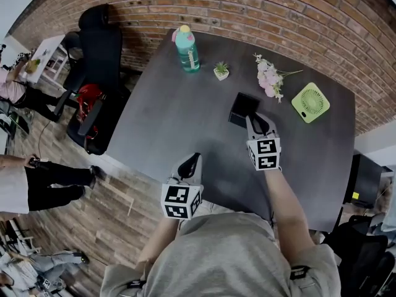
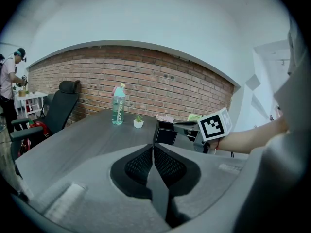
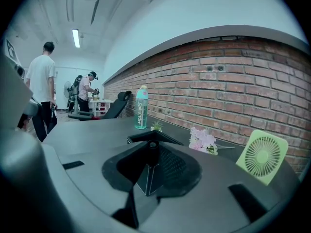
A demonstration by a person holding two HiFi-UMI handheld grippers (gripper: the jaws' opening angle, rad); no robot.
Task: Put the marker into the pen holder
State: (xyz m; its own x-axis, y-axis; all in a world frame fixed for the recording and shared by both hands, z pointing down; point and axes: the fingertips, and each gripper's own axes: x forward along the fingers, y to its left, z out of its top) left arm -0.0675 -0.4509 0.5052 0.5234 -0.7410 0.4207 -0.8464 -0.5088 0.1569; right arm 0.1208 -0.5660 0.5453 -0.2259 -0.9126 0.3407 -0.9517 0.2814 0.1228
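Office; desk, swivel chair.

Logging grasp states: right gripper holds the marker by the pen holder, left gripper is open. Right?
Not quite. The left gripper is shut, jaws together on nothing, as the left gripper view shows. The rest stands: the right gripper holds the marker by the pen holder.

Past my right claw, to the left, I see a teal bottle and a tiny plant. Some pink flowers and a green fan sit to its right.
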